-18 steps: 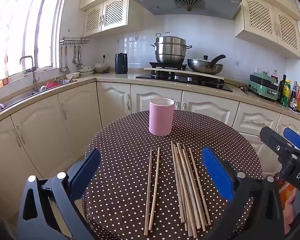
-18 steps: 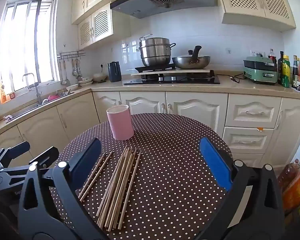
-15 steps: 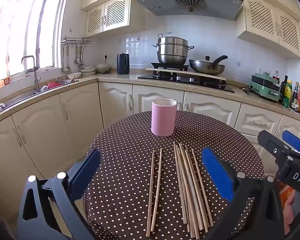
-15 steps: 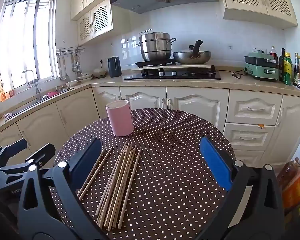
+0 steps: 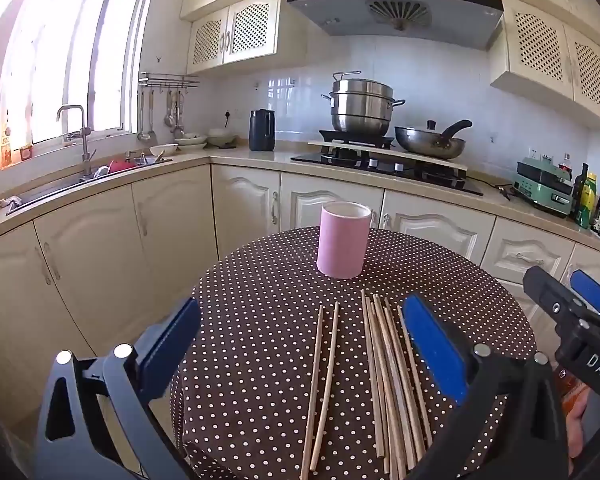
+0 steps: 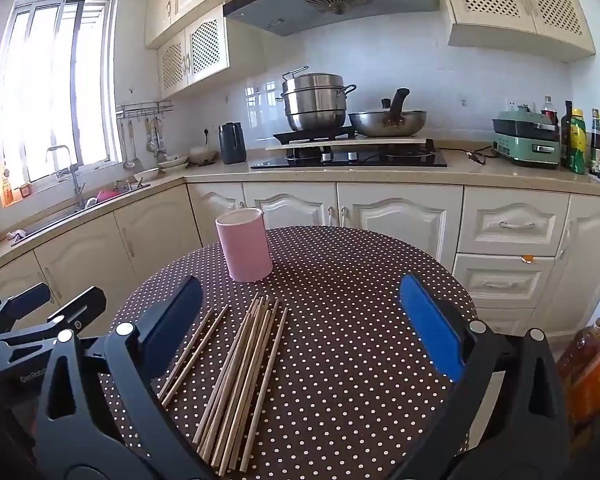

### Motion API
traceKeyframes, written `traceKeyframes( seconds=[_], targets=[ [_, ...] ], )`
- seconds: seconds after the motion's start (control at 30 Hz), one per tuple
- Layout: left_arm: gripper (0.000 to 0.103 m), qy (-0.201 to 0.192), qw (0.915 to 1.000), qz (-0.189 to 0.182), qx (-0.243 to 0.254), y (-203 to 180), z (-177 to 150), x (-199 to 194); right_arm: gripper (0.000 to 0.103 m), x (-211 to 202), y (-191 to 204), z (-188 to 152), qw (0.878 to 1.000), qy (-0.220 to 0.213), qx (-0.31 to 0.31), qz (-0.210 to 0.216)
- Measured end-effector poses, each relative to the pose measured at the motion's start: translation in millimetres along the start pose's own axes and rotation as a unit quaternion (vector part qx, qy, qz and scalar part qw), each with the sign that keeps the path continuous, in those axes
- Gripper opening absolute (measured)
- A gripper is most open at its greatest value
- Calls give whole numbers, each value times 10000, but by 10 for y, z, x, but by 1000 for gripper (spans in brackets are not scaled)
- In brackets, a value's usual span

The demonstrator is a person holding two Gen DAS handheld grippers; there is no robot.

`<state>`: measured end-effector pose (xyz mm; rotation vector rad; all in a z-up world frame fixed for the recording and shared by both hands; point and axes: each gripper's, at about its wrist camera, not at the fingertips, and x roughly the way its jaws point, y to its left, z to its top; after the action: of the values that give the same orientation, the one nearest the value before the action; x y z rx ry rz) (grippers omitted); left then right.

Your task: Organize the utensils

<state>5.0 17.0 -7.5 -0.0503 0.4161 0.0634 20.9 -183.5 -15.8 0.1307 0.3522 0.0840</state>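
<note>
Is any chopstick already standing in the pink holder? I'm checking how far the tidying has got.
No, the pink holder shows nothing sticking out of its rim, and the chopsticks all lie flat on the dotted tablecloth.

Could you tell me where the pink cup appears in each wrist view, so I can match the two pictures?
Left wrist view: the pink cup stands upright just right of centre, at the table's far edge, beyond the chopsticks.
Right wrist view: the pink cup stands left of centre, again beyond the chopsticks.
Shared landmark: the steel stockpot on the stove, behind the cup in both.
</note>
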Motion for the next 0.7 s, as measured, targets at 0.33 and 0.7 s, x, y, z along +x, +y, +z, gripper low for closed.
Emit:
traceKeyframes(
  seconds=[0.33, 0.7],
  targets=[
    [99, 132, 9998, -72, 143, -130, -41, 96, 97, -58, -88, -100, 9997, 5, 180, -161],
    [99, 175, 9998, 33, 39, -73, -96, 120, 97, -8, -63, -122, 9998, 143, 55, -152]
  ],
)
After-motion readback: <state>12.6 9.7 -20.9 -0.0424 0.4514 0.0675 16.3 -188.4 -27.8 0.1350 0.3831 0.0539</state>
